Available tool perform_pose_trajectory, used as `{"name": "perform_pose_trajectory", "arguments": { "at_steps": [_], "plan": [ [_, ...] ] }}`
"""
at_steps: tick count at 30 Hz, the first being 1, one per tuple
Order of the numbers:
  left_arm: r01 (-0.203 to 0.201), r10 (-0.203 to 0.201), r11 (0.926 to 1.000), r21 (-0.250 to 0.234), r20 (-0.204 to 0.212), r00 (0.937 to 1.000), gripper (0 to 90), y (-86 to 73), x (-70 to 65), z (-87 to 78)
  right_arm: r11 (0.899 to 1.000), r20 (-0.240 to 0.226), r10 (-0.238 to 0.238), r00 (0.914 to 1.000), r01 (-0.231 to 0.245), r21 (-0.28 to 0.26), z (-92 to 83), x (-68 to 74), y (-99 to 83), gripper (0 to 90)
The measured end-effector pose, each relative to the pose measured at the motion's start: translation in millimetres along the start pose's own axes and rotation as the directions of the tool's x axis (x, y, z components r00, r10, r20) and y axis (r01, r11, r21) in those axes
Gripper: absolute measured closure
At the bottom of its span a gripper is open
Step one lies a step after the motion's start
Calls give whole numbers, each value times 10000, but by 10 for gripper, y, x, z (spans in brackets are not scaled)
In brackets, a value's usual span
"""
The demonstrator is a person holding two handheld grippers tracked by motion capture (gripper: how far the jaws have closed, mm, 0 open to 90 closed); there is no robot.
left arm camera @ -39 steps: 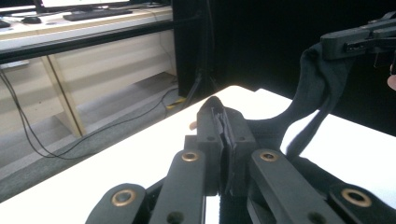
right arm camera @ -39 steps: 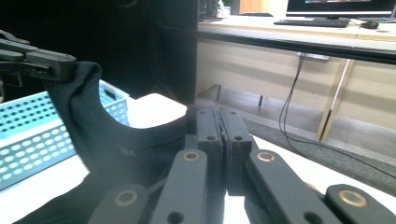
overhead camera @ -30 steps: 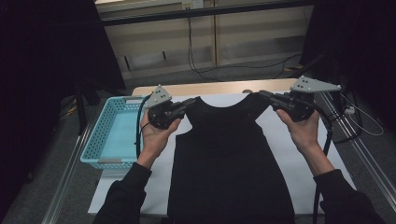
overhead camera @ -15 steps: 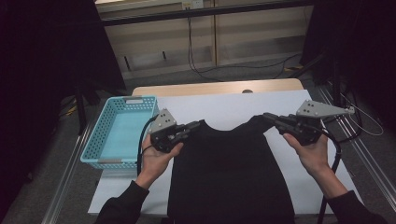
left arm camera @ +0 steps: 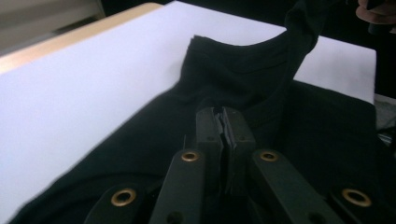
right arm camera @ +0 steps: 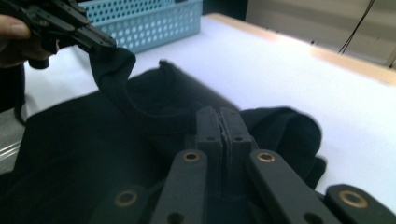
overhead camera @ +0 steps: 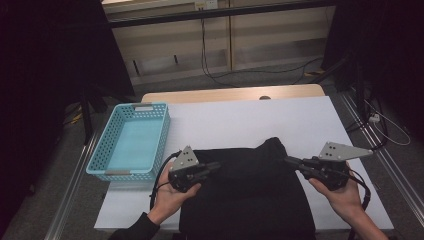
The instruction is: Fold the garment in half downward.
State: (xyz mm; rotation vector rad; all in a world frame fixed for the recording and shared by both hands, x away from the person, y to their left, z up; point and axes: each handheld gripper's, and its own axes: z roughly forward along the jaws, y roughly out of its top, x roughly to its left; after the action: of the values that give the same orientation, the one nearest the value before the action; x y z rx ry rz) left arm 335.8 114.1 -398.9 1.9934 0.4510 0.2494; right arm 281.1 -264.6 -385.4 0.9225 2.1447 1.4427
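Observation:
A black sleeveless garment (overhead camera: pixel 250 200) lies on the white table cover, its top part folded back over its lower part. My left gripper (overhead camera: pixel 216 165) is shut on the garment's left shoulder strap; in the left gripper view the jaws (left arm camera: pixel 224 116) pinch black cloth (left arm camera: pixel 243 60). My right gripper (overhead camera: pixel 289 161) is shut on the right strap, and its jaws (right arm camera: pixel 223 116) clamp a bunched fold (right arm camera: pixel 280 130). In the right gripper view, the left gripper (right arm camera: pixel 88 39) holds a hanging strap up at the far left.
A light blue perforated basket (overhead camera: pixel 162 132) stands empty at the table's left, close to my left hand. White cover (overhead camera: pixel 240 120) lies bare beyond the garment. The wooden table edge (overhead camera: pixel 230 94) runs along the far side, with cables on the floor behind.
Both hands have come toward the person and lower, pulling the garment's shoulder straps back over its body. The far half of the white cover is now bare.

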Motion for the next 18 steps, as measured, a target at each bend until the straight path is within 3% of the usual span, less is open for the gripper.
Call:
{"name": "perform_pose_trajectory", "arguments": {
  "at_steps": [5,12,18],
  "plan": [
    [-32,26,9997,252,212,9998,869,-108,-100,-34,9997,-372,79,9993,-70,242,-32,61,-104,880],
    [-20,-36,9962,874,638,9980,868,-309,-232,-46,9949,-839,159,9963,-74,1010,-53,155,-314,879],
    [86,-182,9934,1141,838,9963,868,-393,-280,-66,9882,-1202,-201,9925,380,1481,-63,270,-405,878]
  ]
}}
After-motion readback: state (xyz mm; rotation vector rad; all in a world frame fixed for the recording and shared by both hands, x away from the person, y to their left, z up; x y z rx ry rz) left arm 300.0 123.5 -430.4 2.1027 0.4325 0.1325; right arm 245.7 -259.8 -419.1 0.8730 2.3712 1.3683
